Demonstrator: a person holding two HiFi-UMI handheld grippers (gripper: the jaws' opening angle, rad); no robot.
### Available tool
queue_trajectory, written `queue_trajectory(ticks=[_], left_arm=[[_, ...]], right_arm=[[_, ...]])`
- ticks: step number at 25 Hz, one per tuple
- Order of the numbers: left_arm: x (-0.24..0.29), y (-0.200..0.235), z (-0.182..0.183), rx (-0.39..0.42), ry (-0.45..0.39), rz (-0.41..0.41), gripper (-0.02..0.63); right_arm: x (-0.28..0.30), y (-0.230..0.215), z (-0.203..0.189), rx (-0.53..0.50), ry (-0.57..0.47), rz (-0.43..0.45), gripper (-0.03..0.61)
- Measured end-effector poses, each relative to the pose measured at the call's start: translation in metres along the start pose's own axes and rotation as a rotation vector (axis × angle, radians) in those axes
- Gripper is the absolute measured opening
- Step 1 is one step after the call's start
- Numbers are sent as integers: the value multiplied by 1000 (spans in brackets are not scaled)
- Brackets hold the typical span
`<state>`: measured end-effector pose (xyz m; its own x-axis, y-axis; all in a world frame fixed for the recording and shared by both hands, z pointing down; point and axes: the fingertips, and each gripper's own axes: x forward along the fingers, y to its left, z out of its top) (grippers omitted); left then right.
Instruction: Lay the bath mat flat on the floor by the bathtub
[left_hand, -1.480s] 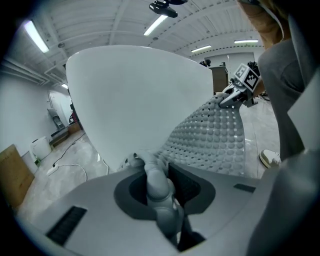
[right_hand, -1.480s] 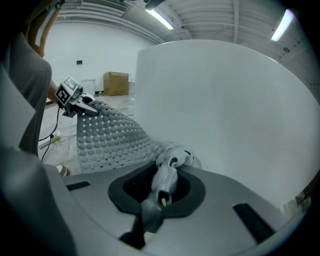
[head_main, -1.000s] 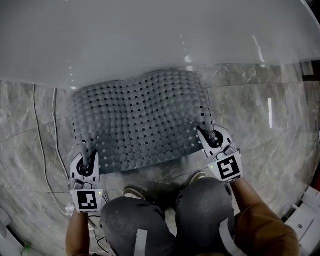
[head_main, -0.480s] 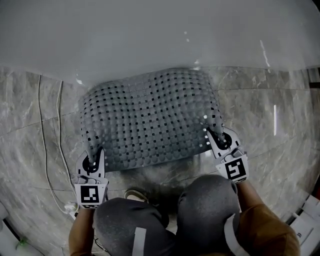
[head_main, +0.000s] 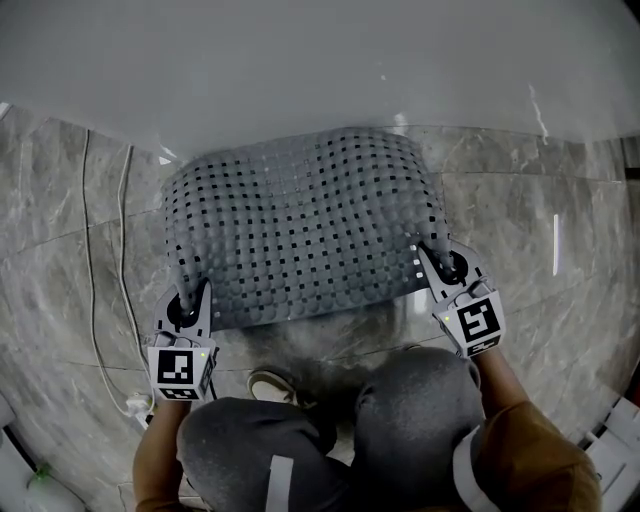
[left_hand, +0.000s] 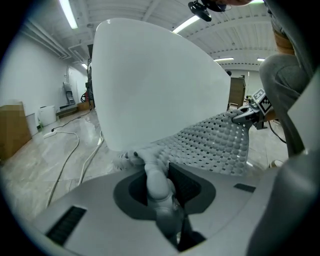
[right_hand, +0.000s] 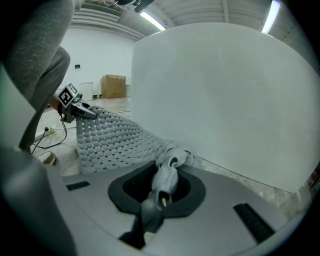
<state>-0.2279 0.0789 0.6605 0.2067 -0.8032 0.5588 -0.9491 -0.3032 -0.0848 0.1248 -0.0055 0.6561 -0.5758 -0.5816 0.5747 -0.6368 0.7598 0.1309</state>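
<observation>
Grey marble floor (head_main: 60, 250); white cable (head_main: 87, 200) at left; ceiling strip lights (left_hand: 67, 12); cardboard box (right_hand: 114, 86) by white wall (right_hand: 95, 60).

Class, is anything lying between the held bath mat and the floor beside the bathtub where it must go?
Nothing visible. The bath mat is held by the left gripper and right gripper over the floor by the bathtub. A white cable lies off its left edge. The floor beneath it is hidden.

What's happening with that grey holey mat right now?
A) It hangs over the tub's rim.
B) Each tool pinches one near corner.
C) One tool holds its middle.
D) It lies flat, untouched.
B: the left gripper and the right gripper are each shut on a near corner of the bath mat, spread between them.
</observation>
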Motion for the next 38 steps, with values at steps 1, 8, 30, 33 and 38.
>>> queue_trajectory(ticks=[1,8,30,33,38], left_arm=[[0,0,1,-1,6,3,74],[3,3,-5,-8,18,12,77],[11,3,-30,-97,94,62,93],[11,6,-34,-118,102,69,104],[15,6,-46,-114,140,78,121]], right_arm=[[0,0,-1,3,1,1,44],[2,1,-9,16,2,0,44],[11,-5,-45,106,63,20,62],[14,-6,-52,131,90,36,75],[17,-12,-63,167,124,38,104]])
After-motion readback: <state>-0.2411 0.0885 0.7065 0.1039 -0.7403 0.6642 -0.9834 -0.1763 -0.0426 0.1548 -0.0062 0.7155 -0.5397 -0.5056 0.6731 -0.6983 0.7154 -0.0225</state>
